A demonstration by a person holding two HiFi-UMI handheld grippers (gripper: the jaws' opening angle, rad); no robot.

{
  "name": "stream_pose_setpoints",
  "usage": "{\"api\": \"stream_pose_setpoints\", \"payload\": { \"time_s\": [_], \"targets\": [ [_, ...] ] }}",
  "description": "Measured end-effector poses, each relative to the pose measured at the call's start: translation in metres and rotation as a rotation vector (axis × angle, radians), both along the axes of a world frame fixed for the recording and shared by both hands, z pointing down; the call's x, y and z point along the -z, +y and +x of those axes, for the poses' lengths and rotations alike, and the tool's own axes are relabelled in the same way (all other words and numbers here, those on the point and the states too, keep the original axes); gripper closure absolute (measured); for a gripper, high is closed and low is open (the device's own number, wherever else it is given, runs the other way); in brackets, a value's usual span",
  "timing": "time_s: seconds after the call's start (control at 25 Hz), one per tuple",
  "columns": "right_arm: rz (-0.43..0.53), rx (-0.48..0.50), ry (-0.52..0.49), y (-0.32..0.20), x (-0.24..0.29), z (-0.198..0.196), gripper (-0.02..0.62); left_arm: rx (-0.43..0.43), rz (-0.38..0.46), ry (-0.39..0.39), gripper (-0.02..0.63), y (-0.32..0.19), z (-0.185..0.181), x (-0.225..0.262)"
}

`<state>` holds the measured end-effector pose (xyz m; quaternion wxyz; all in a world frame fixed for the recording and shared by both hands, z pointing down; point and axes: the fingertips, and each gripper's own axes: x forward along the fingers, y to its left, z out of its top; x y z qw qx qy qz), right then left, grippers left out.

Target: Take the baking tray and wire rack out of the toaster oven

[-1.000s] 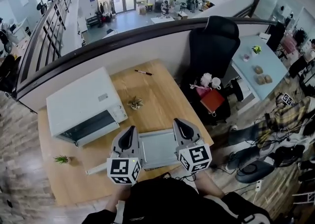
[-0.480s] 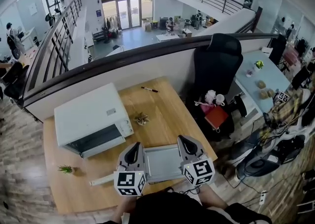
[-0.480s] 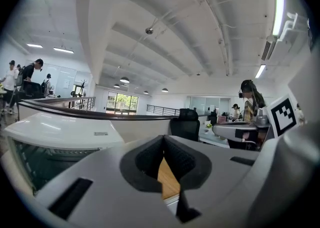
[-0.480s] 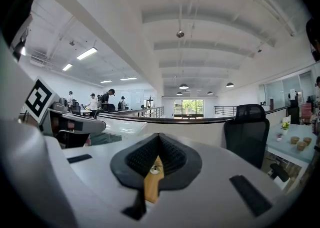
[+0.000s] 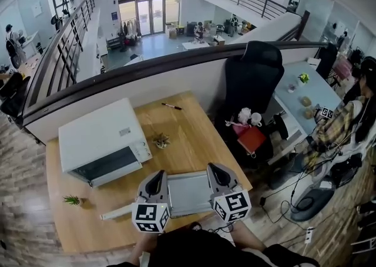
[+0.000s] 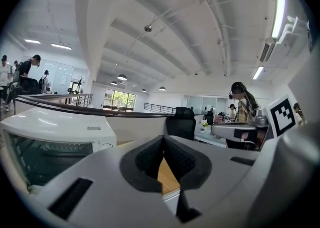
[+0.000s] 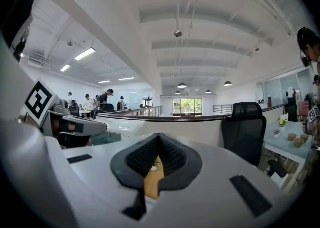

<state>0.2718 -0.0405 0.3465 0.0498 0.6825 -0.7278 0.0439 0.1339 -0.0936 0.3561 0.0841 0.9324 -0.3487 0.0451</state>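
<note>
The left hand-held gripper (image 5: 154, 182) and the right hand-held gripper (image 5: 218, 173) hang over the desk's near edge. Each has its black ribbed pads pressed together at the tips with nothing between them; only bare wood shows through the gap lower down. Between the two lies the shallow grey rectangular metal baking tray (image 5: 187, 192), flat on the light wooden desk (image 5: 188, 137) by its near edge, toward the near right corner. The boxy white toaster oven (image 5: 100, 131) stands toward the far left corner, its dark glass front facing the near left corner. I cannot tell whether its door is open. The wire rack cannot be picked out for sure, though faint lines behind the glass in the left gripper view suggest it is inside. A slim pale bar (image 5: 117, 212) of unclear purpose lies by the near edge, left of the tray.

The tray looks dealt with, so the rack seems next. Part the jaws before reaching, go in level, pinch the rack's front wire mid-span and draw it straight out. Set it down clear of tray and bar.
</note>
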Motion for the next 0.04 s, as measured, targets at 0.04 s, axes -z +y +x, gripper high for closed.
{"api": "stream_pose_setpoints", "payload": {
  "time_s": [0.04],
  "targets": [
    [0.000, -0.004, 0.000, 0.0014, -0.0003, 0.0033, 0.589, -0.002, -0.001, -0.001, 0.583, 0.0008, 0.0029, -0.0009]
  ]
}}
